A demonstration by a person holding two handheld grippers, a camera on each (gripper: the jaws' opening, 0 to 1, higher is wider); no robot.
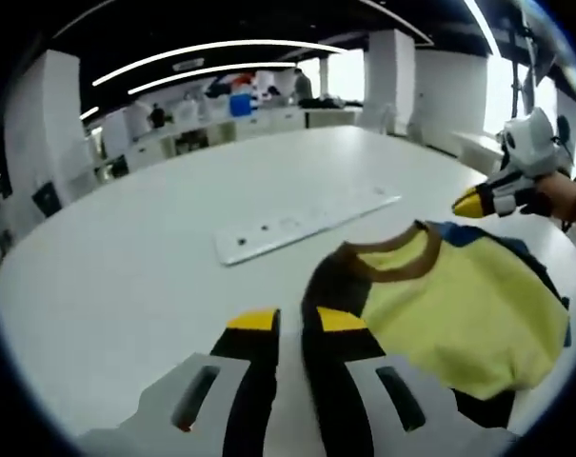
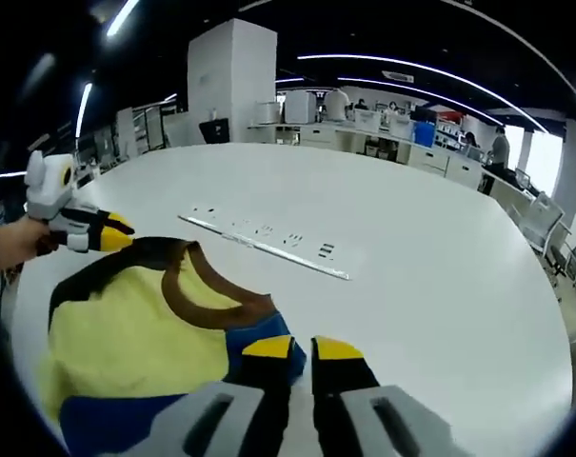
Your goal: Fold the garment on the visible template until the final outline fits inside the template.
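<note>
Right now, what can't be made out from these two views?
- Template: no outline shows on the table in either view.
- Shirt: its lower part is cut off by the edge in both views.
- Strip: its markings are too small to read.
- Left gripper: jaws close together; nothing visibly pinched.

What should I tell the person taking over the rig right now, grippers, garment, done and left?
Left gripper: jaws nearly together, gripping nothing, tips at the garment's dark edge near the collar.
Right gripper: jaws nearly together, holding nothing, tips over the blue part of the garment.
Garment: yellow shirt with brown collar, blue and black parts, lying bunched on the white table. A flat white strip lies on the table beyond it.
Done: garment looks partly gathered, not neatly folded.
Left: I cannot make out a template outline here; locate it, then fold the garment to fit inside.
</note>
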